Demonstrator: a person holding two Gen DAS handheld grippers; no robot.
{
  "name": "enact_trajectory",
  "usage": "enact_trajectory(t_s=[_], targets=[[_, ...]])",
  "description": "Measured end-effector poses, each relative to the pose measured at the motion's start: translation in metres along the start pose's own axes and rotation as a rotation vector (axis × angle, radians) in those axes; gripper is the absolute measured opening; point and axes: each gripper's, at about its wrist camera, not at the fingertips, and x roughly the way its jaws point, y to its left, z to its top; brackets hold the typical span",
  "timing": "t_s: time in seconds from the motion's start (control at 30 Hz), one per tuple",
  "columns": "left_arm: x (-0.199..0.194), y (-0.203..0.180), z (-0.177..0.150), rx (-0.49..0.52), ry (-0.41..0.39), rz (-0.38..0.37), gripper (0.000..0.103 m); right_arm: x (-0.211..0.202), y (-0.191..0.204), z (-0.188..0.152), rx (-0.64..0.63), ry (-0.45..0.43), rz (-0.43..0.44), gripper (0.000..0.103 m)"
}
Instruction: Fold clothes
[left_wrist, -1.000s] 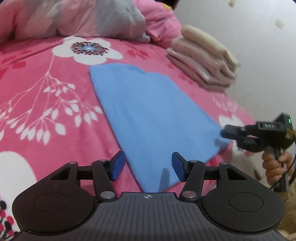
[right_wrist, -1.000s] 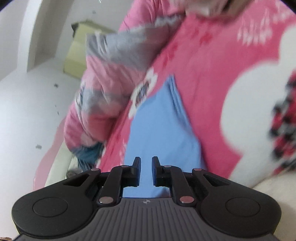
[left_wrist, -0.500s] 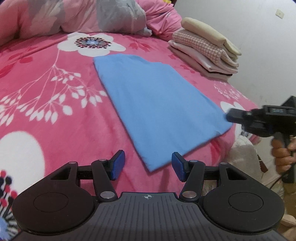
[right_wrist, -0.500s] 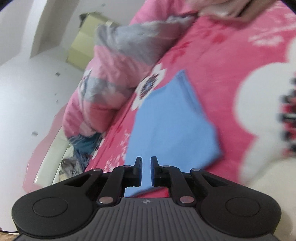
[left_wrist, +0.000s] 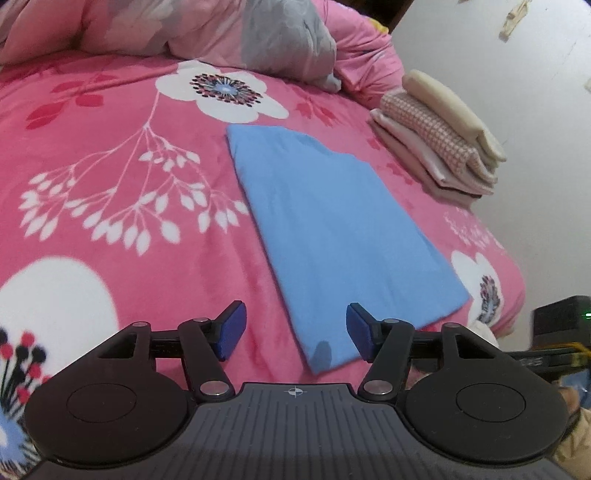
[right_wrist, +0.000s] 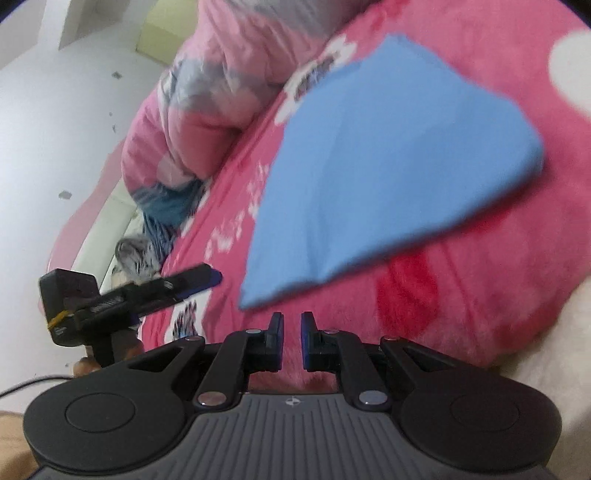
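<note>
Left hand-held gripper was held w/ jaws wide apart, nothing between them, hovering just short of the near corner of the blue garment. Right hand-held gripper was seen nearly closed, a narrow gap left, nothing gripped, also just off the garment's near edge. Ahead of both, the garment was laid flat on the pink floral bed as a neat rectangle, prob. already folded at least once; whether another fold was due can't be told. Farther, to the right, a stack of folded clothes was kept by the wall, likely as the finished pile.
</note>
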Motion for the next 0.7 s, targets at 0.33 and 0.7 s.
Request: enact_trajectory(t_s=[0.33,0.7], targets=[[0.031,-0.008,0.016,-0.06,0.002,0.16,0.082,-0.004,0.065,0.012,-0.341,-0.256,-0.422,0.013],[0.044,-0.015,0.014,-0.092,0.014,0.293,0.103,0.031,0.077,0.007,-0.505,-0.226,-0.633,0.014]])
